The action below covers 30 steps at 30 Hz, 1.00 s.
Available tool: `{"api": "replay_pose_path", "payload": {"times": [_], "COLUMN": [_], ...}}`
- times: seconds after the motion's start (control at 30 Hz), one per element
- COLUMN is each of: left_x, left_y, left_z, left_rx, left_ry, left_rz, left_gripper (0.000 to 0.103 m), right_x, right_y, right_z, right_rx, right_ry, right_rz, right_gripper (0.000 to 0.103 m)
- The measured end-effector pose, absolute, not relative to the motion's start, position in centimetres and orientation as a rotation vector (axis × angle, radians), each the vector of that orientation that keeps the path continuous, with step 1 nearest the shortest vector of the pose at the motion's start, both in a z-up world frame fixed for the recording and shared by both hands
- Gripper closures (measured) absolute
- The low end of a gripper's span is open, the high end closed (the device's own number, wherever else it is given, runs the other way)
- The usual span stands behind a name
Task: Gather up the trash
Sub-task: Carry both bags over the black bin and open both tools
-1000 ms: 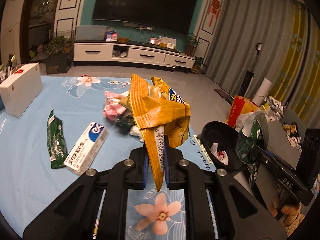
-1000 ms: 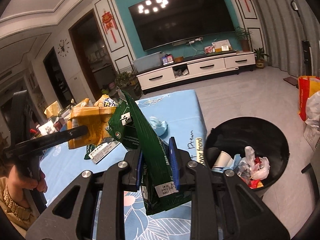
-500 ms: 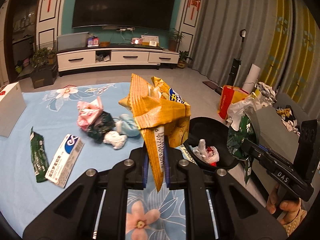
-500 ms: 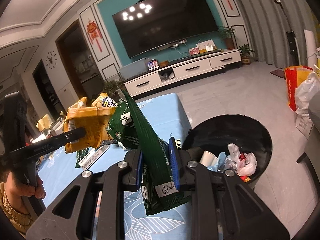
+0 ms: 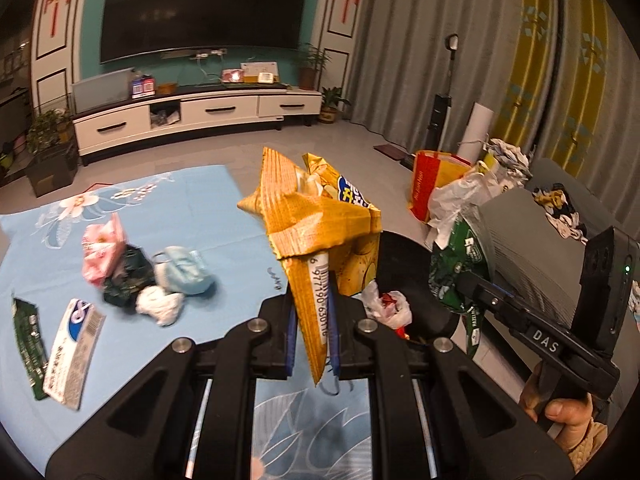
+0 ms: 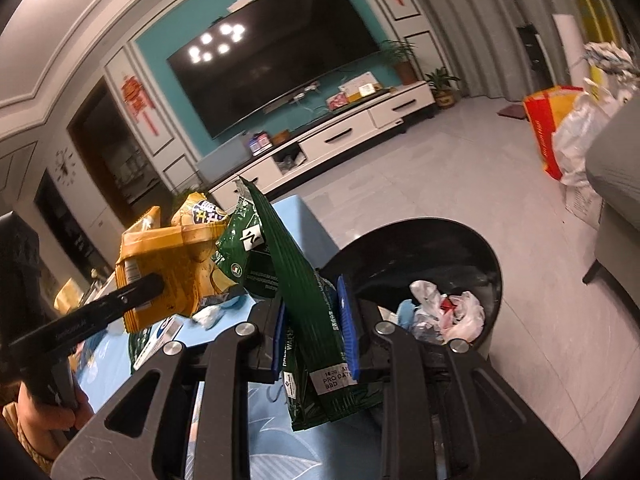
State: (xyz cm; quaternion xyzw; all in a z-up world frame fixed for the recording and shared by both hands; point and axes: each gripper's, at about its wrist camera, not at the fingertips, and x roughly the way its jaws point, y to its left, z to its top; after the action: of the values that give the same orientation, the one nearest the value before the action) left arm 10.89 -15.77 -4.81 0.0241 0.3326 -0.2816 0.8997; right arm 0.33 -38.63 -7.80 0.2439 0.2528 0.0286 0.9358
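Both sets of jaws are pinching trash, one piece each. On my left gripper (image 5: 312, 340) the jaws are pressing on the lower tail of one crumpled yellow snack bag (image 5: 320, 232), which is standing up above them with its barcode strip running down between the pads. On my right gripper (image 6: 314, 328) the jaws are gripping one green wrapper (image 6: 292, 276) near its bottom edge, the wrapper rising tilted to the left above them.

Going left to right across the blue flowered surface (image 5: 224, 216), I am counting one green packet (image 5: 26, 344) at the far edge, one white and blue box (image 5: 74, 354) just beside it, one pink wrapper (image 5: 102, 252), one dark crumpled bag (image 5: 128, 280), one white wad (image 5: 160, 308) and one pale blue mask (image 5: 184, 276), these last four lying bunched together.

Right of the surface one black bin (image 6: 448, 248) is sitting on the floor with crumpled white, blue and red trash inside. I am seeing the yellow snack bag in front of the bin's near rim, and the green wrapper just left of its opening.
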Motion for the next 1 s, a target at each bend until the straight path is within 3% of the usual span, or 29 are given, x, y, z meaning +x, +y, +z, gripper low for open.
{"api": "replay_pose_path", "payload": {"times": [0.73, 1.0], "left_x": [14.4, 15.0], "left_y": [-24.7, -25.4], "left_z": [-11.3, -11.9], "left_rx": [0.166, 0.180], "left_ry": [0.846, 0.854], "left_rz": [-0.657, -0.653], "left_gripper": [0.089, 0.086], "right_x": [4.4, 5.0], "right_y": [-42.6, -43.1], "right_z": [-12.1, -12.7], "right_rx": [0.614, 0.623], "right_ry": [0.598, 0.614], "right_rz": [-0.086, -0.111], "right_gripper": [0.078, 0.070]}}
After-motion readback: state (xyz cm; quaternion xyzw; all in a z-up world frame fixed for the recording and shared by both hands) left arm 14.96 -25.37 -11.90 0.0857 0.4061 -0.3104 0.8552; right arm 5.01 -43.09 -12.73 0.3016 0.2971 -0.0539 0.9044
